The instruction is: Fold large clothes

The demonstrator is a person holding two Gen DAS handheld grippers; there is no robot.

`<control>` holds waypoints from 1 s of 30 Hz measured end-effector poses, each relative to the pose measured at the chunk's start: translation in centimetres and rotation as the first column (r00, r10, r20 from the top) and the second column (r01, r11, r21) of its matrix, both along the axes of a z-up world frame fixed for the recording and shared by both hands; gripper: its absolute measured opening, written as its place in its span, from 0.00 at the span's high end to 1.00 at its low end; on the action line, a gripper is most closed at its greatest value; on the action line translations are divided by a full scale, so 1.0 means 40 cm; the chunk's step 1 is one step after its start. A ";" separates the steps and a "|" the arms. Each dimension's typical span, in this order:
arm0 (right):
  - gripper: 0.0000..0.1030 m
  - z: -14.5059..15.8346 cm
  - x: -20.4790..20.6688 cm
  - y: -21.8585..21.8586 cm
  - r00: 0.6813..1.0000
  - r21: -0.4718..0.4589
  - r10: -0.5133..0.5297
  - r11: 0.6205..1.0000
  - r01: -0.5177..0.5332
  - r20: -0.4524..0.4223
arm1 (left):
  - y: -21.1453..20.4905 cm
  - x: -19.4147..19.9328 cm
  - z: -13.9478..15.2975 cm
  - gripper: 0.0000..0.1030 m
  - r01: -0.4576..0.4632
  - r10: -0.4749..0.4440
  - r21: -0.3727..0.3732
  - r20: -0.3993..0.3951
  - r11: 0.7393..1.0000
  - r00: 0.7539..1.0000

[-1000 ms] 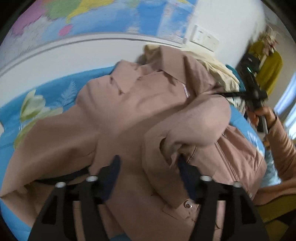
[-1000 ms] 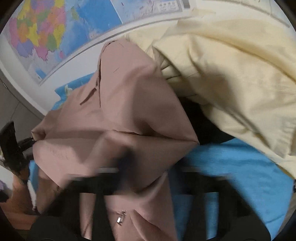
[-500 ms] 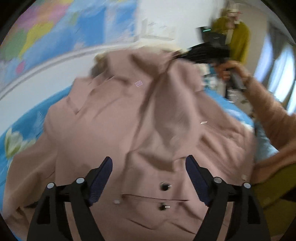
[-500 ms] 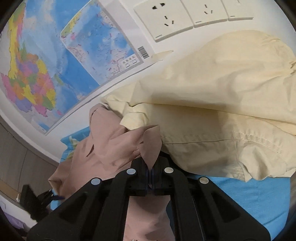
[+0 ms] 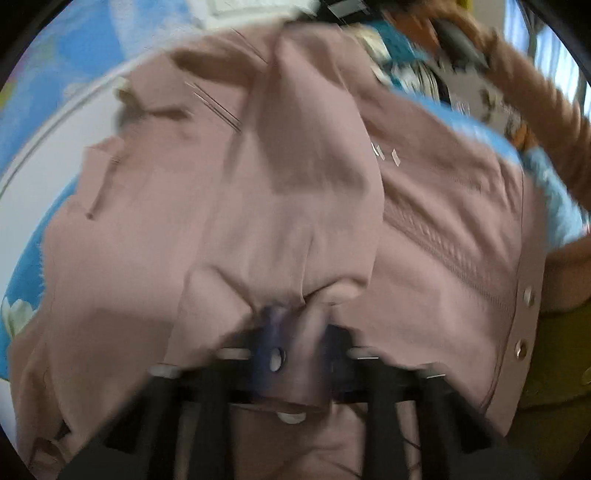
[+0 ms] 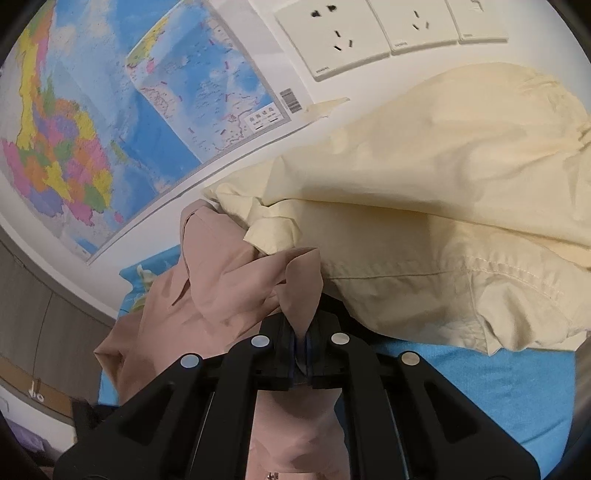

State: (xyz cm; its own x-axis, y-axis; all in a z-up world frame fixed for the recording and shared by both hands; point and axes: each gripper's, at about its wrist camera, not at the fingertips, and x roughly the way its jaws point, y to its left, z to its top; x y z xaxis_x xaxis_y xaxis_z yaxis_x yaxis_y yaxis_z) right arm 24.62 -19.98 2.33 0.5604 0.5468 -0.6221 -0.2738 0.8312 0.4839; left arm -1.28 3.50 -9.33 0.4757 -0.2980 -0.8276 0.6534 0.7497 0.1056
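Nearest the right wrist camera, the right gripper has its fingers pressed together on a pointed fold of the pink jacket; the cloth rises out of the pinch and also hangs below the fingers. Left of the pinch the jacket trails down and away over the blue bed sheet. Directly above and right of the fingers, a cream garment lies heaped, its hem overlapping the pink fold. Behind it stand a white wall with sockets and a map.

Similarly, the left gripper is blurred, but its fingers are drawn close with a bunched pleat of the pink jacket caught between them. From this grip the fabric spreads outward to both sides, covering most of the bed; snap buttons run along its right edge. Blue sheet shows only at the left and right margins. At far upper right, an orange-sleeved arm reaches across.
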 end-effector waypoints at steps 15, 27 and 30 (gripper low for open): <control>0.41 0.071 -0.164 0.015 0.978 -0.164 -0.074 0.981 0.107 0.196 | 0.189 0.041 0.037 0.30 -0.280 0.275 0.019 0.136 0.960 0.952; 0.44 -0.065 -0.308 0.589 0.805 -0.331 0.584 0.783 -0.526 0.102 | 0.580 -0.134 0.160 0.19 -0.654 0.703 -0.259 0.219 0.711 0.677; 0.44 -0.130 -0.293 0.680 0.782 -0.334 0.623 0.742 -0.581 0.027 | 0.628 -0.157 0.089 0.19 -0.716 0.751 -0.238 0.108 0.656 0.652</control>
State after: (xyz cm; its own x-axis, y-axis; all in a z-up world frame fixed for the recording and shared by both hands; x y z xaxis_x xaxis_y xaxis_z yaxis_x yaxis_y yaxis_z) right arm 12.91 7.24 -2.85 0.2624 0.6023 -0.7539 -0.8070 0.5654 0.1708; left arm -7.58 28.60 -5.76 0.7298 0.0970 -0.6767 -0.1373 0.9905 -0.0060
